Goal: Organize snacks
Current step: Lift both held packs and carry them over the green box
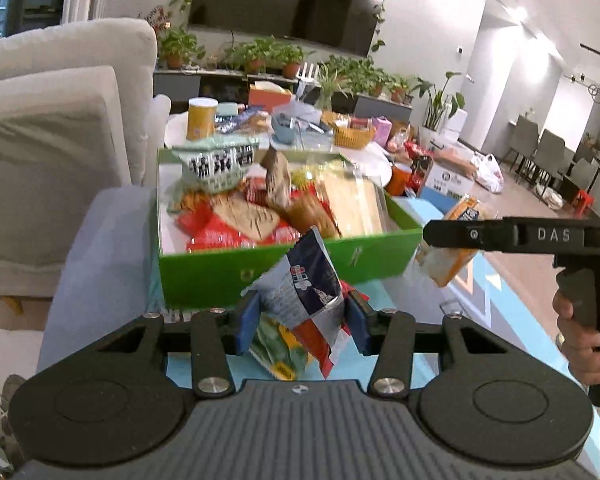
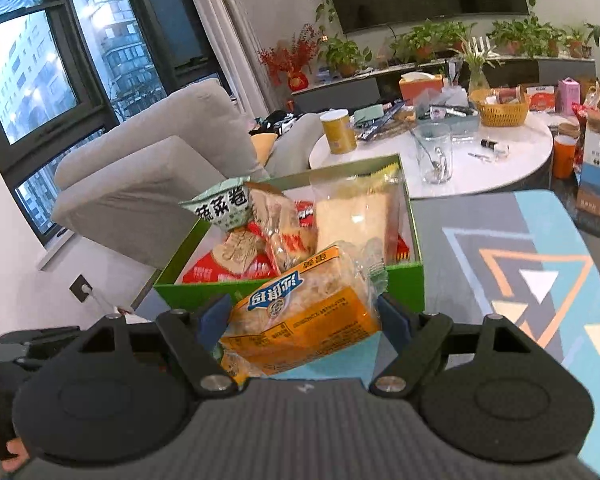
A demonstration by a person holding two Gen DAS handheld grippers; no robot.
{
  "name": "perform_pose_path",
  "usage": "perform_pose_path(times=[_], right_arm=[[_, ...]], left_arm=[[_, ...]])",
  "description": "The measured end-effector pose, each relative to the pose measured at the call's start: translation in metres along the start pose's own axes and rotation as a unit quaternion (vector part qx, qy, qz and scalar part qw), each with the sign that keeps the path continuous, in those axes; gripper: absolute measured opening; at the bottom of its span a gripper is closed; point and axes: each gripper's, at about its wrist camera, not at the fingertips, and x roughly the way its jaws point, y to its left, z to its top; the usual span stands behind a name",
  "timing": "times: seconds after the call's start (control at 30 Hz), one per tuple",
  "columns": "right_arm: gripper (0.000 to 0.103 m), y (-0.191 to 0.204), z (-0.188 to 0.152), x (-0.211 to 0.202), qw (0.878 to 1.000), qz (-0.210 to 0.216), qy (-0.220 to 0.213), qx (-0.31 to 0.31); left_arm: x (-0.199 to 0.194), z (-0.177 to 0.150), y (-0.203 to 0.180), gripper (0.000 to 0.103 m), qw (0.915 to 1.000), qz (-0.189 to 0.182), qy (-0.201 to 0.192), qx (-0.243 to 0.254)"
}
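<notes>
Left gripper clenches a crinkled blue and white foil packet just before the green box. Right gripper grasps a soft orange bread bag at the same box's near wall. Inside this cardboard box, glossy snack packets pile above the rim; the patterned mat to its right lies bare.

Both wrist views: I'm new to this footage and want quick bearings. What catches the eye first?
The green box crammed with snack packs sits dead centre, on the patterned mat. The right gripper is shut on an orange bread pack just short of the box; the left gripper pinches a blue-and-white snack bag.
</notes>
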Motion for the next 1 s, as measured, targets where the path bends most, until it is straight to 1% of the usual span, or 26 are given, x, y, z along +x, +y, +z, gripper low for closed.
perform_pose_path(times=[0.13,0.23,0.53,0.6,0.77,1.0], right_arm=[[0.081,0.001,0.008,0.002,1.000,0.002,-0.008,-0.003],[0.081,0.004,0.013,0.004,1.000,0.001,-0.011,-0.012],[0.081,0.010,0.032,0.013,0.999,0.004,-0.022,-0.029],[0.081,0.010,0.035,0.015,0.999,0.002,-0.024,-0.030],[0.081,0.012,0.044,0.021,0.999,0.001,-0.026,-0.037],[0.081,0.011,0.053,0.035,0.999,-0.009,-0.018,-0.049]], left_arm=[[0.004,0.008,0.003,0.043,1.0000,-0.004,-0.005,-0.005],[0.009,0.014,0.004,0.043,1.0000,0.002,-0.008,-0.006],[0.019,0.034,0.011,0.043,0.9995,-0.006,-0.025,-0.018],[0.023,0.040,0.014,0.043,0.9994,-0.009,-0.024,-0.023],[0.036,0.048,0.021,0.043,0.9997,-0.002,-0.016,-0.019],[0.061,0.059,0.039,0.043,0.9988,-0.011,0.003,-0.049]])
